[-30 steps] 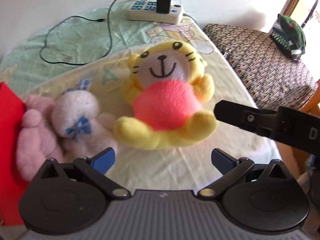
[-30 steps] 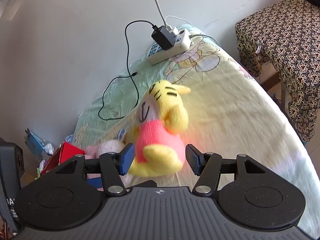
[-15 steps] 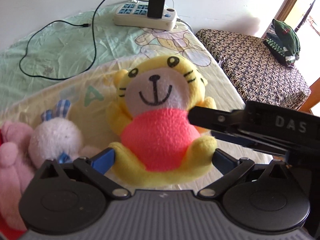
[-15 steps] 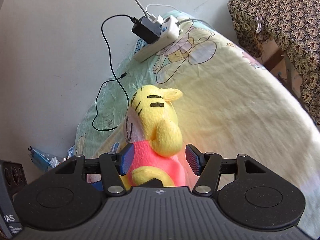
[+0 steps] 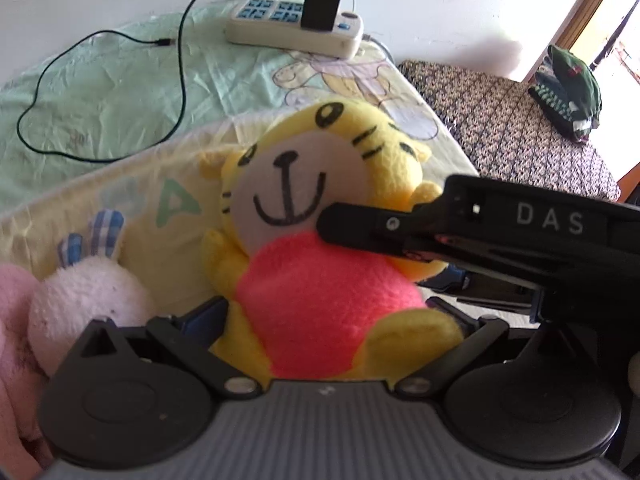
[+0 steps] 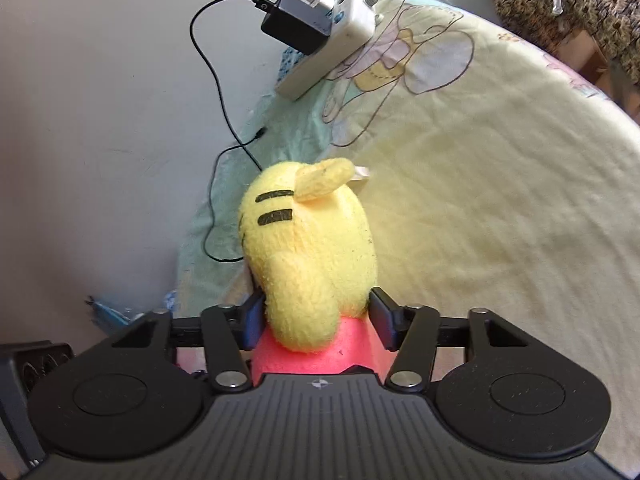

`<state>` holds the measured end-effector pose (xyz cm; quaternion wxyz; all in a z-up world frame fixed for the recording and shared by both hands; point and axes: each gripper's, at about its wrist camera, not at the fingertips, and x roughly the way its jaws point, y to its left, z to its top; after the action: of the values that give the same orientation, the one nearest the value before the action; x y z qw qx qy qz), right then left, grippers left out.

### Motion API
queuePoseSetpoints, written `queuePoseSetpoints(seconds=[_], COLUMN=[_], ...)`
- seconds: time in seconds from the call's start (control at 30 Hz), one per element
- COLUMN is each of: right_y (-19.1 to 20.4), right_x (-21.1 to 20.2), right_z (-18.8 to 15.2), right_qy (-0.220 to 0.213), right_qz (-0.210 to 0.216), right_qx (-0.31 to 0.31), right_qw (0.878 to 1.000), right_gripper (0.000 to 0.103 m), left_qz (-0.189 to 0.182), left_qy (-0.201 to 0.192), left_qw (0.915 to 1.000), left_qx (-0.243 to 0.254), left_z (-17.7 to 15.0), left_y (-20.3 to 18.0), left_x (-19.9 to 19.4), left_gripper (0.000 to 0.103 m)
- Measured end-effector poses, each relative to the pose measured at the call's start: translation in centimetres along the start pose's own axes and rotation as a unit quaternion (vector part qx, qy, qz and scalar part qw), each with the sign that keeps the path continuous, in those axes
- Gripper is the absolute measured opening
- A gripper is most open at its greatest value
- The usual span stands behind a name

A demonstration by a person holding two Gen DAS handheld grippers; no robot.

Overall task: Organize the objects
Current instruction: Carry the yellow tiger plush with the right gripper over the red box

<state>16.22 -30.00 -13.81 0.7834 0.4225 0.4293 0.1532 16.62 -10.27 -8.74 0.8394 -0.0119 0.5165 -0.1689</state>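
I am working both tongs around the yellow tiger plush (image 5: 320, 240), which is sitting near the middle of the sheet-covered bed (image 6: 500, 200). My left gripper (image 5: 332, 312) is standing spread, its pads flanking the tiger's legs at about 9 and 3 o'clock without clearly pressing. My right gripper (image 6: 316, 316) is straddling the toy where head meets pink belly; the pads are touching or nearly touching the fur, but I cannot tell whether they are squeezing yet. I judge the grip should bite the firmer belly, not the floppy arm, so the soft body doesn't slip out.

At 9 o'clock of the tiger a white bunny plush (image 5: 88, 296) is lying just beside it, with a pink plush (image 5: 16, 320) at the far left edge. At 12 o'clock the power strip (image 5: 296, 36) and its black cable (image 5: 180, 60) are well apart.
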Motion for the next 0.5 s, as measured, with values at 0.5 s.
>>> queuePoseSetpoints(seconds=[0.5], right_y=[1.8], right_x=[-4.9], right_z=[-2.2], right_qy=[-0.023], right_qz=[-0.008], right_qx=[-0.053], right_qw=[0.998], right_gripper=[0.048], left_qz=[-0.029], left_qy=[-0.020], left_qw=[0.9992], left_qx=[0.020], left_z=[-1.6], left_y=[-2.3], left_x=[-3.4], left_gripper=[0.094])
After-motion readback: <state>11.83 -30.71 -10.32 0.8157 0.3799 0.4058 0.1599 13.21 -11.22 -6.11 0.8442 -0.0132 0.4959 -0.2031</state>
